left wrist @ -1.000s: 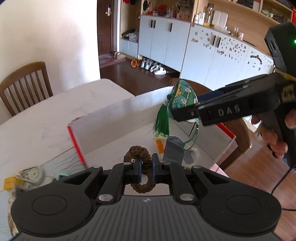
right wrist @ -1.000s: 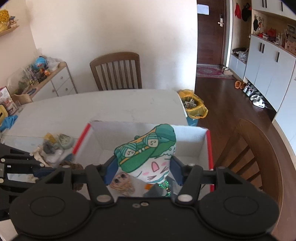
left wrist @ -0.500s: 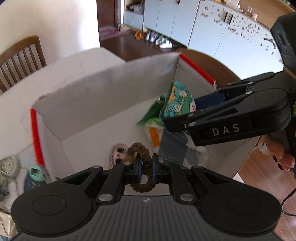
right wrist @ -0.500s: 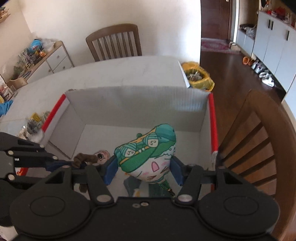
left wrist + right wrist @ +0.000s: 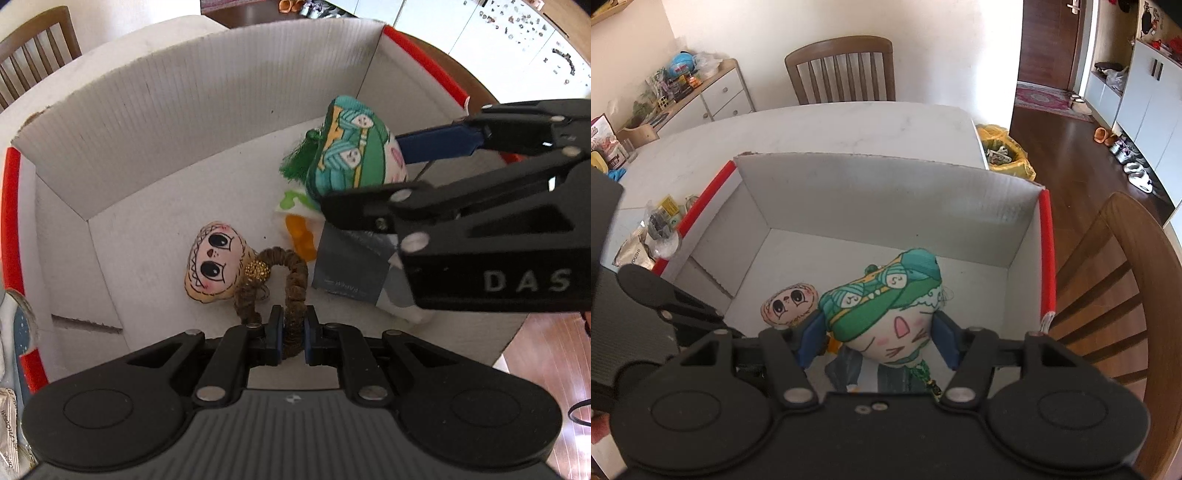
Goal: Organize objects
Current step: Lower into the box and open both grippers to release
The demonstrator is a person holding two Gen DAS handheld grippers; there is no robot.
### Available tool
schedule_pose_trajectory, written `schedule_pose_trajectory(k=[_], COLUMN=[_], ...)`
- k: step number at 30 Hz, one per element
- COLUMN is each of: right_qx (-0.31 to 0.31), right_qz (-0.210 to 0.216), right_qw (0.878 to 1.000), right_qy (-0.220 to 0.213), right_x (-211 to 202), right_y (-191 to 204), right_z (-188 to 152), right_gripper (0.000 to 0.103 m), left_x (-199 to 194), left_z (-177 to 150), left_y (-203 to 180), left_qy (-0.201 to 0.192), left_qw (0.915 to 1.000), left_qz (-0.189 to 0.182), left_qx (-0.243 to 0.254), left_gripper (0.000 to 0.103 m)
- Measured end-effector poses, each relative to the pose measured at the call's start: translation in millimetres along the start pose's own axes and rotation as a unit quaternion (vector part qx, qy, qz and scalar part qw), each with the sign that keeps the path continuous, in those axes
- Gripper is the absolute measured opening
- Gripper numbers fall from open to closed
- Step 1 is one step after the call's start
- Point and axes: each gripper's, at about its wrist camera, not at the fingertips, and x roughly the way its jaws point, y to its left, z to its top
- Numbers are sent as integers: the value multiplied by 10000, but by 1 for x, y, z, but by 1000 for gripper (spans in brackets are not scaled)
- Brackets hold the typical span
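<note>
A white cardboard box (image 5: 184,110) with red-taped edges stands open on the table. My left gripper (image 5: 291,321) is down inside it, shut on a brown braided hair tie (image 5: 295,273). The tie's doll-face charm (image 5: 214,262) lies on the box floor. My right gripper (image 5: 364,177) reaches in from the right with a green and white plush charm (image 5: 351,155) between its blue pads. Those jaws are opening slightly, and the pads still touch the plush (image 5: 886,302). Its green tassel (image 5: 295,166) hangs toward the floor. From the right wrist, my right gripper (image 5: 881,332) hovers over the box's near end.
A grey packet (image 5: 347,269) and an orange-and-white packet (image 5: 299,229) lie in the box under the plush. Small packets and clutter (image 5: 653,229) sit on the white table (image 5: 831,125) left of the box. Wooden chairs stand at the far side (image 5: 842,66) and right (image 5: 1108,295).
Both grippers have come down into the box and tipped more steeply downward. The doll-face charm on the hair tie now rests on the box floor. The plush hangs lower, just above the packets.
</note>
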Motion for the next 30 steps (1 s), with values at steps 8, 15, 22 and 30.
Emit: schedule_pose_trajectory(k=[8, 15, 22, 30], right_qx=[72, 92, 108, 152], right_qz=[85, 130, 127, 189], right_qw=[9999, 9997, 9993, 9975], right_qy=[-89, -174, -339, -667], right_x=[-7, -20, -41, -77], right_y=[-6, -7, -3, 10], right_z=[1, 1, -1, -4], right_gripper=[65, 65, 69, 75], left_x=[-5, -19, -44, -80], left_z=[-2, -8, -27, -32], left_y=[0, -1, 6, 10], left_qy=[-52, -257, -672, -1204], left_qw=[10000, 9996, 9969, 9911], left_qz=[2, 10, -205, -378], left_qx=[-46, -152, -346, -419], left_gripper=[11, 18, 44, 55])
